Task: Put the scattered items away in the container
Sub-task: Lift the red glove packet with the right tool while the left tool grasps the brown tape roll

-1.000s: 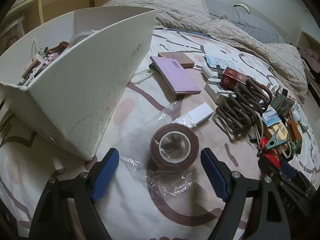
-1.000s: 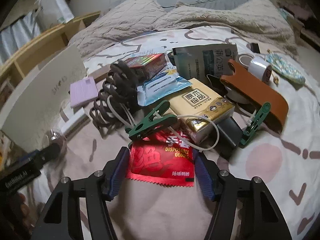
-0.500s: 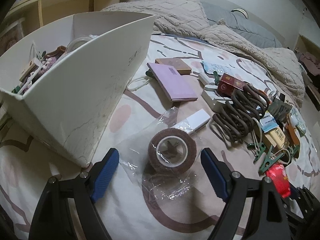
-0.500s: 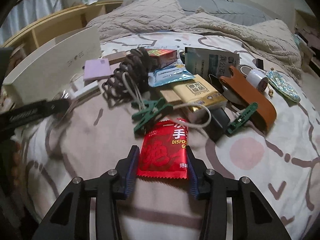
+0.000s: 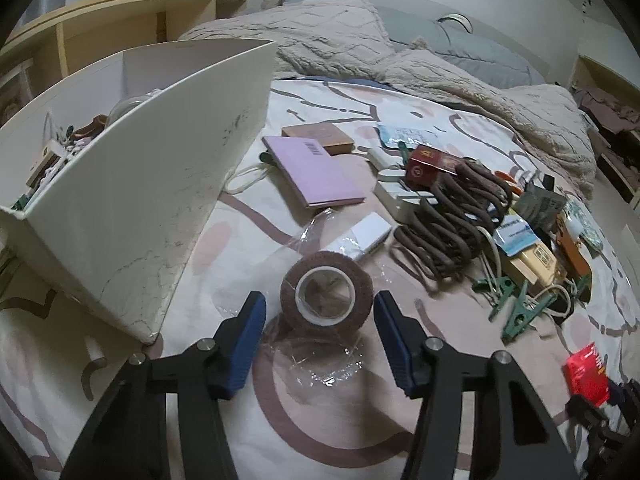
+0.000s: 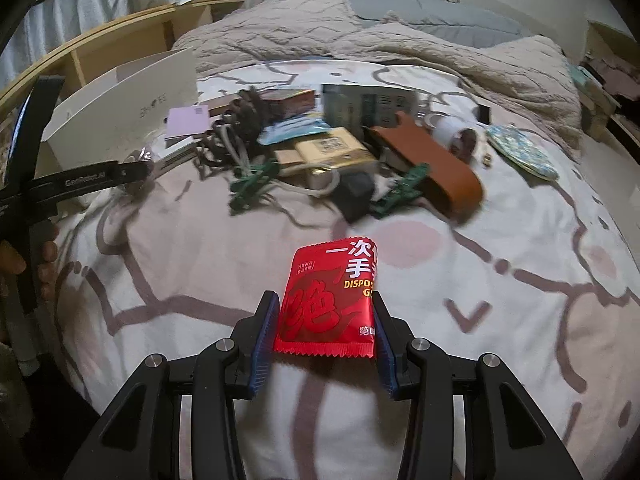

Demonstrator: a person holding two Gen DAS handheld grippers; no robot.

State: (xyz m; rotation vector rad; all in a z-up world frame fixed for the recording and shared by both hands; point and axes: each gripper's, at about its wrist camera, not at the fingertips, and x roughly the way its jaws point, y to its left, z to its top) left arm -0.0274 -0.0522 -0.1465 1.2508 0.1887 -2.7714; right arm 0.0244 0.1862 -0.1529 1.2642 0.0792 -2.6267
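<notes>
My right gripper (image 6: 325,320) is shut on a red packet of disposable gloves (image 6: 330,300) and holds it above the bedsheet; the packet also shows in the left wrist view (image 5: 587,372). My left gripper (image 5: 318,320) is open, its blue fingers either side of a brown tape roll (image 5: 325,295) lying in a clear plastic bag (image 5: 320,356). The white box (image 5: 132,184) stands to the left with several items inside; it also shows in the right wrist view (image 6: 120,120).
Scattered on the bed: a purple notebook (image 5: 312,172), a brown hair claw (image 5: 452,216), green clips (image 5: 520,312), a white cable, a yellow box (image 6: 336,148), a brown leather case (image 6: 436,168), a small white box (image 5: 372,234). A beige blanket (image 6: 360,36) lies behind.
My right gripper closed on the red packet, lifted it and drew back from the pile. My left gripper narrowed around the tape roll and moved slightly closer.
</notes>
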